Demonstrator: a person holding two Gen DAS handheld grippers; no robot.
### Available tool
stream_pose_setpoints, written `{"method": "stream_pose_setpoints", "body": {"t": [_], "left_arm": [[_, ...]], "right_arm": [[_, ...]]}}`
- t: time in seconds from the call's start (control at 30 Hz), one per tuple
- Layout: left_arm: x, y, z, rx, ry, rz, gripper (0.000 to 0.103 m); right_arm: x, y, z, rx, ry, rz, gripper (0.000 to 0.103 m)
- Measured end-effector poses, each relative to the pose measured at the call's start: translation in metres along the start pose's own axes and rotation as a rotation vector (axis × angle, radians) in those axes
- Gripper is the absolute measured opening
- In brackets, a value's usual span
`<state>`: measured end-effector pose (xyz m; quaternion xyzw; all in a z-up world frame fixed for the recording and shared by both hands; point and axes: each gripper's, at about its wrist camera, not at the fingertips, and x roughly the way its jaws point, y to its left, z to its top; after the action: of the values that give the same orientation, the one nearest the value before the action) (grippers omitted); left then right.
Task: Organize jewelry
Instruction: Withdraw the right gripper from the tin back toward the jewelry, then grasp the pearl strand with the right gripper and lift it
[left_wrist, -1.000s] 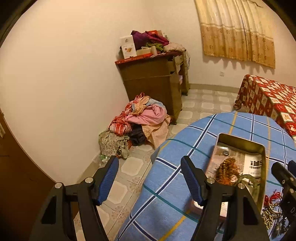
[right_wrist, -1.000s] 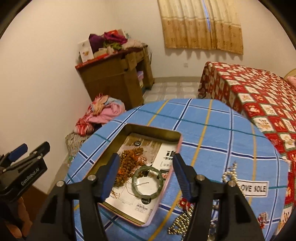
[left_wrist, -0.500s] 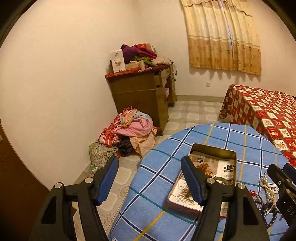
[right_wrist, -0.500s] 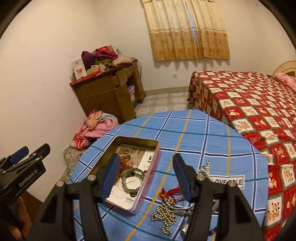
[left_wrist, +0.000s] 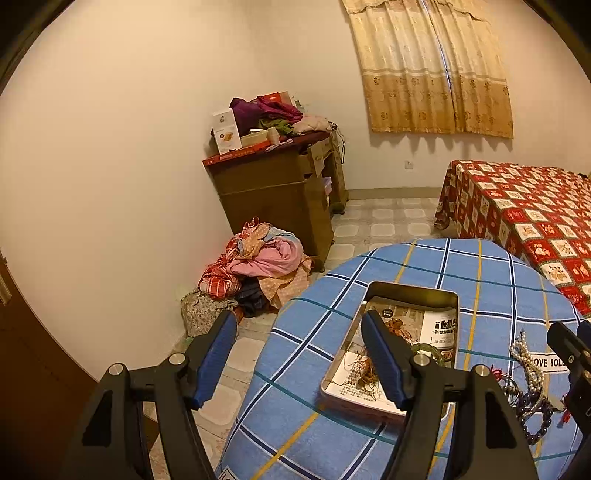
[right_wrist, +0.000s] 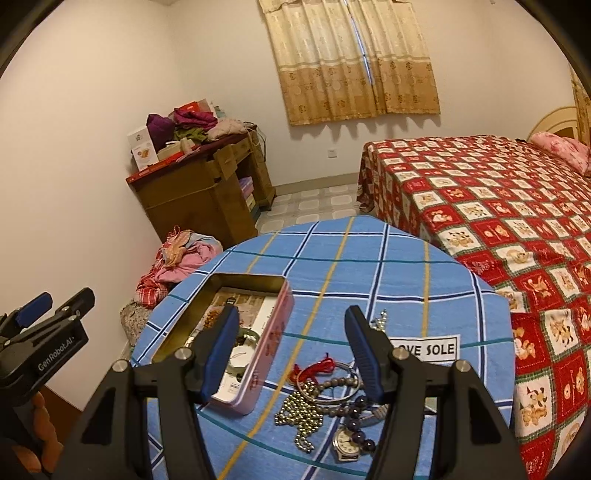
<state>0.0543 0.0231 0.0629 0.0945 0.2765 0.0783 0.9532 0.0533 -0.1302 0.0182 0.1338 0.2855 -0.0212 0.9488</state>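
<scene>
An open pink-sided metal tin (right_wrist: 275, 328) (left_wrist: 412, 295) lies on the blue checked tablecloth (right_wrist: 369, 266). It holds a brown bead string (left_wrist: 397, 326) and a green bangle (left_wrist: 428, 349). To its right lies a pile of loose jewelry (right_wrist: 325, 391): gold beads (right_wrist: 301, 410), a red cord (right_wrist: 321, 363), a silver bangle, dark beads, a watch (right_wrist: 345, 443) and pearls (left_wrist: 526, 356). My right gripper (right_wrist: 291, 325) is open and empty above the pile. My left gripper (left_wrist: 299, 332) is open and empty at the table's left edge; it also shows in the right wrist view (right_wrist: 48, 317).
A bed with a red patterned cover (right_wrist: 498, 206) stands right of the table. A wooden cabinet (left_wrist: 280, 192) with clutter on top stands by the far wall. A heap of clothes (left_wrist: 258, 262) lies on the tiled floor beside it.
Both grippers have pulled back and up from the table. The tin looks smaller and the loose jewelry pile has come into view. Both stay open.
</scene>
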Motion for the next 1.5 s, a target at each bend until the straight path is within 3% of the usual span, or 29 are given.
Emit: {"method": "stream_pose_setpoints", "body": {"t": [0.77,1.0,1.1,1.2,1.37,1.5], "left_arm": [[0.004,-0.026,-0.011,0.038,0.056,-0.092,0.071],[0.029,-0.036,-0.043,0.03,0.169,-0.286,0.071],[0.037,-0.042,-0.067,0.049,0.2,-0.323,0.071],[0.036,-0.047,-0.082,0.068,0.19,-0.348,0.071],[0.034,-0.057,-0.089,0.121,0.175,-0.397,0.071],[0.033,-0.066,-0.085,0.143,0.171,-0.426,0.071]], "right_arm": [[-0.007,-0.033,-0.008,0.03,0.018,-0.053,0.063],[-0.008,-0.078,-0.029,0.038,0.075,-0.167,0.062],[-0.004,-0.1,-0.04,0.081,0.121,-0.189,0.054],[0.007,-0.111,-0.045,0.102,0.175,-0.177,0.039],[0.032,-0.106,-0.044,0.076,0.24,-0.102,0.038],[0.06,-0.1,-0.041,0.029,0.29,-0.099,0.038]]}}
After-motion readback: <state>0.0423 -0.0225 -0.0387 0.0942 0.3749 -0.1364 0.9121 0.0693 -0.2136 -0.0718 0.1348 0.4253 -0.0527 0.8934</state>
